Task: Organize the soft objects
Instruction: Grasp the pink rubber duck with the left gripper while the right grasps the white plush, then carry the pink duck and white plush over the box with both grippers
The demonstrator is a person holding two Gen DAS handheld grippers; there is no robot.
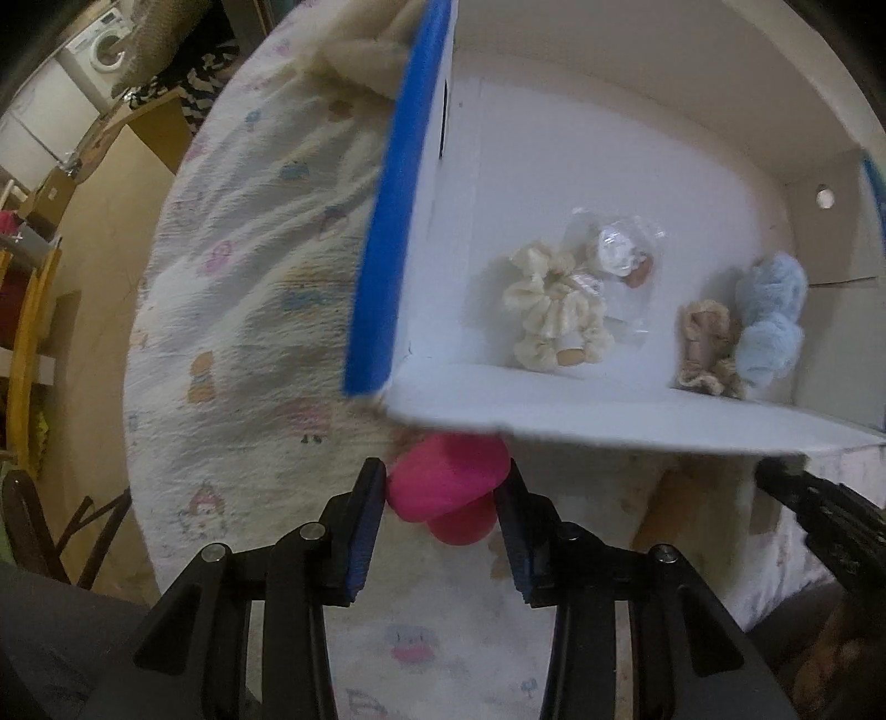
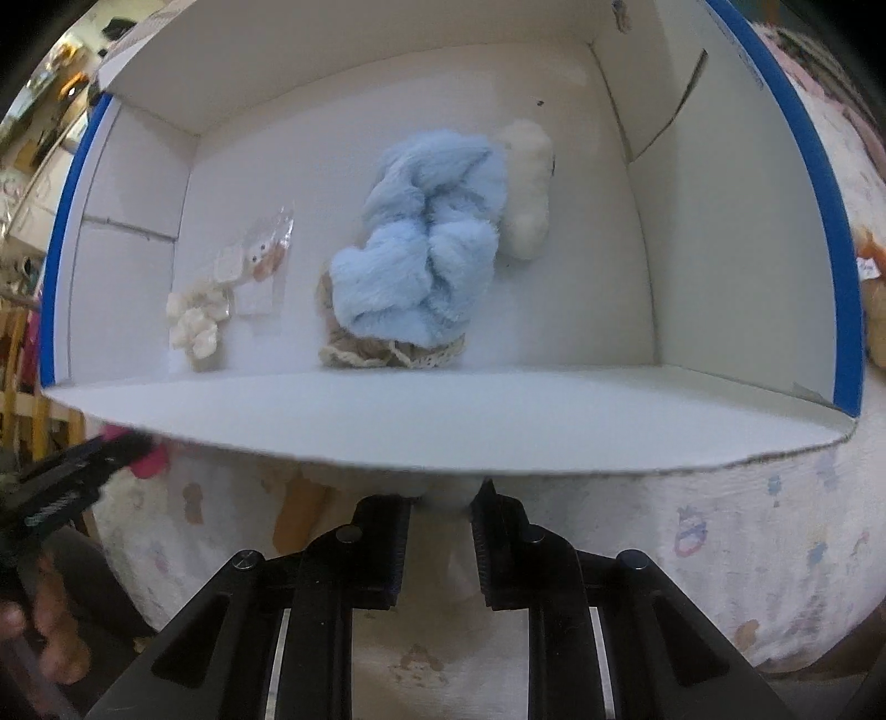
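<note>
A white cardboard box with blue-taped edges (image 1: 398, 221) (image 2: 841, 266) stands on a printed cloth. Inside lie a cream scrunchie (image 1: 548, 310) (image 2: 194, 324), a small plastic packet (image 1: 626, 255) (image 2: 260, 266), a tan scrunchie (image 1: 706, 349) (image 2: 382, 349), a fluffy light-blue piece (image 1: 769, 315) (image 2: 426, 249) and a cream fluffy piece (image 2: 529, 188). My left gripper (image 1: 446, 498) is shut on a bright pink soft object (image 1: 448, 487) just below the box's near flap. My right gripper (image 2: 441, 507) holds a white fluffy object (image 2: 448, 498) under that flap; most of it is hidden.
The box's near flap (image 2: 443, 421) hangs over both grippers. A cream plush (image 1: 354, 61) lies behind the box's left wall, and a tan plush (image 2: 875, 310) at its right. Wooden chairs (image 1: 27, 310) and a washing machine (image 1: 99, 50) stand beyond the table edge.
</note>
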